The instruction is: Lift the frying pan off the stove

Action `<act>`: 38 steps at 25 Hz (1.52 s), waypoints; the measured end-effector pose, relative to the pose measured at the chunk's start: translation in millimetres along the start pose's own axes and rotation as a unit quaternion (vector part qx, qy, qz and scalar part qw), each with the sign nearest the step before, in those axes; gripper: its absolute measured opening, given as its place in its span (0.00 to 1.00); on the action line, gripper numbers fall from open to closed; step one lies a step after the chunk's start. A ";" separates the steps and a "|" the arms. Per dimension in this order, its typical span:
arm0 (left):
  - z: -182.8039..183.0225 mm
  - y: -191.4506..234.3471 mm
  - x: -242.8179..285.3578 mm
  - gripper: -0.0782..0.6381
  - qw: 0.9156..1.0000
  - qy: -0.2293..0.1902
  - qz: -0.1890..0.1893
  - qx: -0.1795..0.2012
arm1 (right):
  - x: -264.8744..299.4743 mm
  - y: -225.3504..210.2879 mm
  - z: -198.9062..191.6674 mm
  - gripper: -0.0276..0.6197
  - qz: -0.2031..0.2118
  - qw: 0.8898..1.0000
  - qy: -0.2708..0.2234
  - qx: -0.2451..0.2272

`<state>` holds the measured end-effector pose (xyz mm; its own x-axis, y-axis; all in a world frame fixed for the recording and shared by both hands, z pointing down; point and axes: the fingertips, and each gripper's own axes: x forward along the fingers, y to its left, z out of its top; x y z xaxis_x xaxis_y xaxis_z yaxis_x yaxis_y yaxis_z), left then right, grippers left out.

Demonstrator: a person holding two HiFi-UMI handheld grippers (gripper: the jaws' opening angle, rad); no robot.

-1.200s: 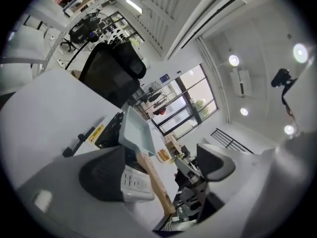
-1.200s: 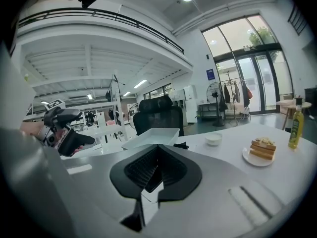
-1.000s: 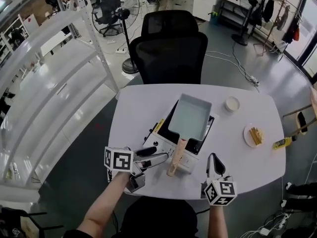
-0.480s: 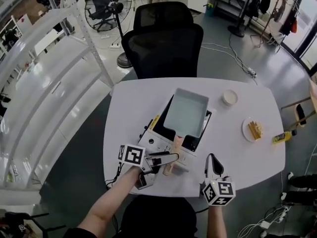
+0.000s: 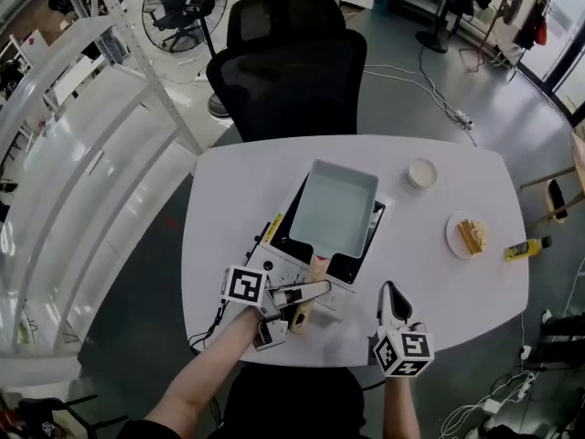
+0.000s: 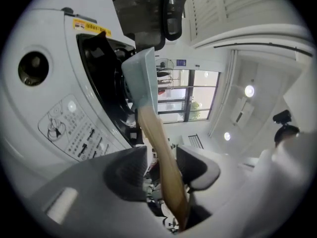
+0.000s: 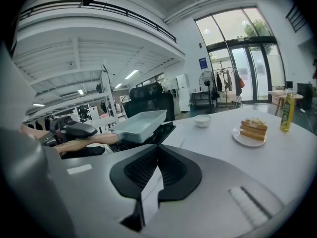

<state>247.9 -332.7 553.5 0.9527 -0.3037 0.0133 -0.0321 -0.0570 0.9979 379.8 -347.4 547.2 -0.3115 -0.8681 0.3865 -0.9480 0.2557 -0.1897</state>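
Observation:
A rectangular pale-blue frying pan (image 5: pixel 334 208) sits on the black top of a white portable stove (image 5: pixel 274 265) at the table's middle. Its wooden handle (image 5: pixel 308 283) points toward me. My left gripper (image 5: pixel 304 298) is at the handle's near end, and its jaws are closing. In the left gripper view the handle (image 6: pixel 161 148) runs between the two pads, with a small gap still showing on the left side. My right gripper (image 5: pixel 391 300) rests shut on the table near the front edge, right of the stove, holding nothing.
A small white bowl (image 5: pixel 424 173) stands at the back right. A plate with toast (image 5: pixel 468 236) and a yellow bottle (image 5: pixel 528 247) are at the right edge. A black office chair (image 5: pixel 292 71) is behind the table, white shelving (image 5: pixel 91 108) to the left.
My left gripper has moved right onto the end of the pan handle, and its jaws have narrowed around it. The right gripper and the pan have stayed where they were.

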 end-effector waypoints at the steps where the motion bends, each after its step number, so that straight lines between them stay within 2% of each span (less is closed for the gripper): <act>1: 1.3 2.5 -0.1 0.41 1.000 0.003 0.009 0.016 | 2.6 -1.0 0.0 0.05 0.001 1.000 0.001 0.000; 6: -0.5 2.7 0.0 0.36 0.999 0.014 0.028 0.032 | 8.8 -2.0 4.7 0.05 0.005 1.000 -0.003 -0.005; 14: -4.4 4.1 -1.3 0.36 0.996 0.028 0.052 0.063 | 3.2 -4.8 5.4 0.05 0.001 1.000 -0.004 -0.008; 28: -1.2 -17.8 -5.0 0.37 0.993 0.038 0.060 0.095 | 2.0 -2.6 11.6 0.05 0.005 1.000 -0.006 -0.016; 38: -18.7 -36.5 -21.9 0.37 0.995 0.026 0.054 0.083 | 0.3 13.7 21.5 0.05 0.023 0.999 -0.015 -0.023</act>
<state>233.9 -306.1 518.0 0.9554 -0.2669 0.1267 -0.1796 -0.1842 0.9663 368.2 -353.3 525.4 -0.3535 -0.8675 0.3501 -0.9348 0.3143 -0.1652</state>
